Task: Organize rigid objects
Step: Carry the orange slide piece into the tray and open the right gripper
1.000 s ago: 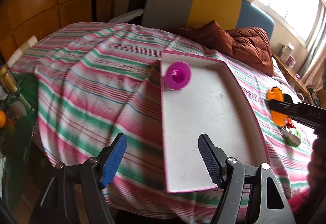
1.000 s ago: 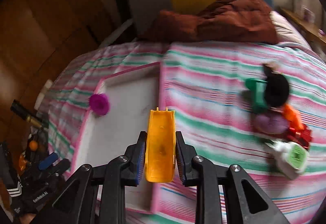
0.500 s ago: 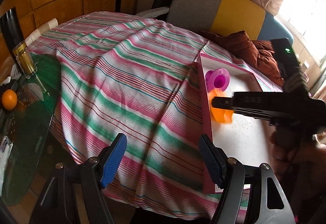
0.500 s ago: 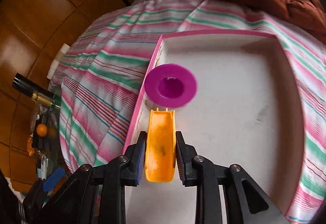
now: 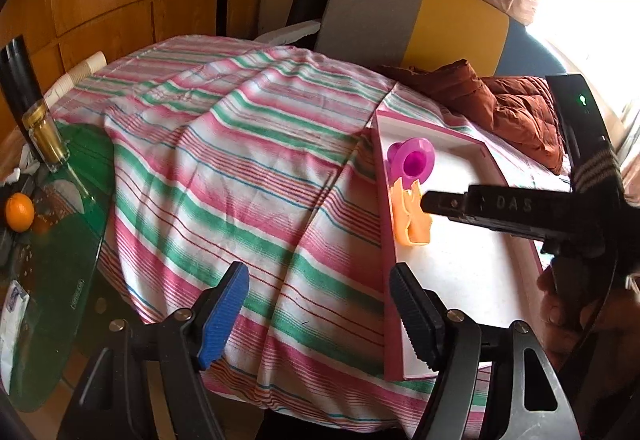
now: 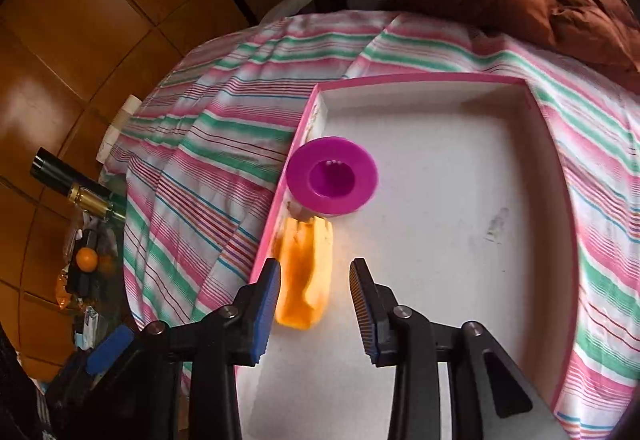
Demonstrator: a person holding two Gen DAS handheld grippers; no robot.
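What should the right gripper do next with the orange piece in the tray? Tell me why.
Probably lift the right gripper straight up and clear. Its jaws have just been opening, and the orange piece now lies loose between them in the pink-rimmed tray, beside the purple funnel, so it looks delivered.

Only legible text: "DAS" in raised letters on side of the black plastic right gripper (image 5: 424,202), seen from left wrist view. White label on green glass tabletop (image 5: 60,240) too small & blurred to read. Nothing else readable.
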